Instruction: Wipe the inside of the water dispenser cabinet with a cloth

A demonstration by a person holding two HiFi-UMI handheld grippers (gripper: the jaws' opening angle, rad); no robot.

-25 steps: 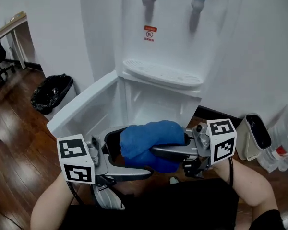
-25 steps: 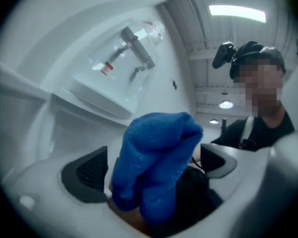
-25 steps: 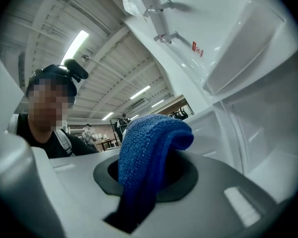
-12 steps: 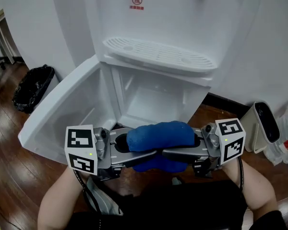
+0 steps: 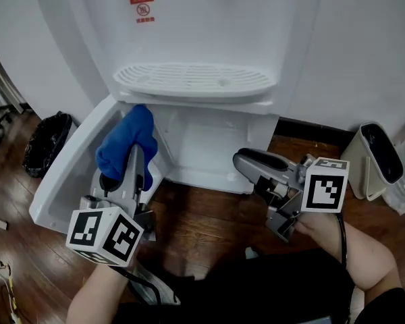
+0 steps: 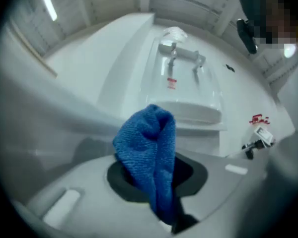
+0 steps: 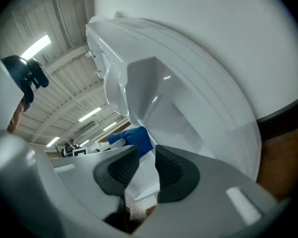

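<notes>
A blue cloth (image 5: 125, 144) is pinched in my left gripper (image 5: 136, 155), which is shut on it and holds it up at the left side of the open cabinet (image 5: 209, 144) under the water dispenser. In the left gripper view the cloth (image 6: 149, 152) bulges out of the jaws of that gripper (image 6: 156, 175). My right gripper (image 5: 243, 159) hovers in front of the cabinet's right half. Its jaws have just been closing and stand a little apart with nothing between them (image 7: 146, 167). The cloth (image 7: 131, 137) shows beyond them.
The cabinet door (image 5: 67, 174) hangs open to the left. A ribbed drip tray (image 5: 189, 79) juts out above the cabinet. A black-bagged bin (image 5: 44, 140) stands at the far left and a white container (image 5: 378, 157) at the right. Below is a wooden floor (image 5: 209, 214).
The cloth, earlier held between both grippers in front of me, has gone with the left gripper up to the cabinet's left side. The right gripper has come away without it.
</notes>
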